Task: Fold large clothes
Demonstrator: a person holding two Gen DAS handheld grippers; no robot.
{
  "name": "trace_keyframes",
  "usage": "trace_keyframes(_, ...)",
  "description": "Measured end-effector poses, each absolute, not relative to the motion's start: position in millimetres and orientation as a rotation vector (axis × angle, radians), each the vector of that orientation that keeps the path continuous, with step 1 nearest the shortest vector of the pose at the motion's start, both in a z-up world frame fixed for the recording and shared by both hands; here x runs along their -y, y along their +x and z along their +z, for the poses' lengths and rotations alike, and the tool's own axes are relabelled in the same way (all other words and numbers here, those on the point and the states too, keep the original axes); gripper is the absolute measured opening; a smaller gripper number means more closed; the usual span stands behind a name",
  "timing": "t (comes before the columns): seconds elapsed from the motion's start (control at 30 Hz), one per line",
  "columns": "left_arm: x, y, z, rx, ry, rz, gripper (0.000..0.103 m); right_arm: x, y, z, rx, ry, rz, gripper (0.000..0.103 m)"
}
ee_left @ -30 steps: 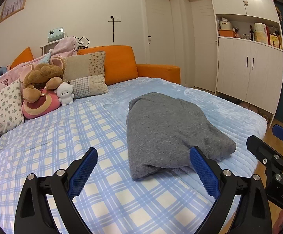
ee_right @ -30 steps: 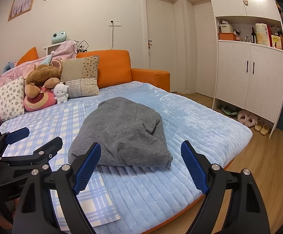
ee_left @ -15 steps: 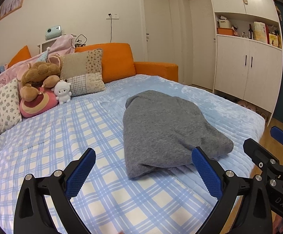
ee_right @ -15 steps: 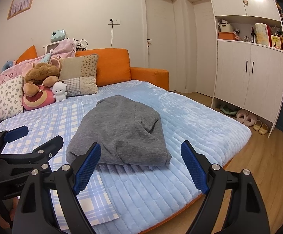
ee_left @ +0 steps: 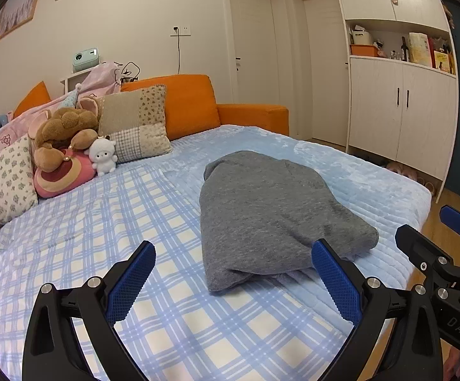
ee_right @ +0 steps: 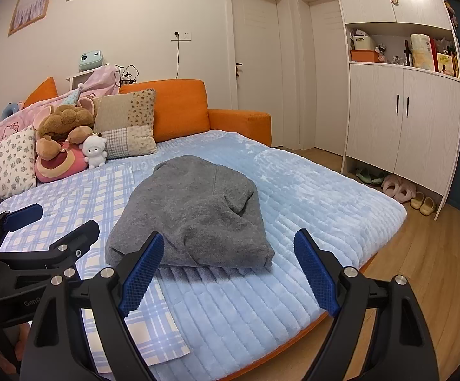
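A grey garment (ee_left: 271,212) lies folded in a compact bundle on the bed, partly on the blue plaid sheet (ee_left: 103,222) and partly on the light blue quilted blanket (ee_left: 357,171). It also shows in the right wrist view (ee_right: 195,216). My left gripper (ee_left: 233,282) is open and empty, held above the bed short of the garment's near edge. My right gripper (ee_right: 228,273) is open and empty, also short of the garment. The right gripper appears at the right edge of the left wrist view (ee_left: 436,247), and the left gripper at the left of the right wrist view (ee_right: 39,238).
Cushions (ee_left: 131,127) and plush toys (ee_left: 65,139) are piled against the orange sofa back (ee_left: 188,101) at the far left. White cabinets (ee_right: 401,127) and slippers (ee_right: 398,190) stand to the right on a wooden floor (ee_right: 420,270). The bed edge (ee_right: 341,304) runs near my right gripper.
Both grippers have drawn back and risen slightly from the garment. The garment has not moved. Both jaws stay open.
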State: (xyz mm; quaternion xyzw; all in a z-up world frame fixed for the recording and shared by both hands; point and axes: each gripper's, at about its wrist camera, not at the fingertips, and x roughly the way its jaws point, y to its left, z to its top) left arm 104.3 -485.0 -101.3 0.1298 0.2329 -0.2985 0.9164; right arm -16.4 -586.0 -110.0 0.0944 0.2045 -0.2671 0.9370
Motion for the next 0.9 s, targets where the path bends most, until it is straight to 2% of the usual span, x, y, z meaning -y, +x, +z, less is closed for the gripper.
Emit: trace_keyframes(0.9,475.6,110.5,-99.8,-0.487,0.264,-0.605,0.100,581.7,-9.8,-107.6,-0.432,0.183,-0.537,0.083)
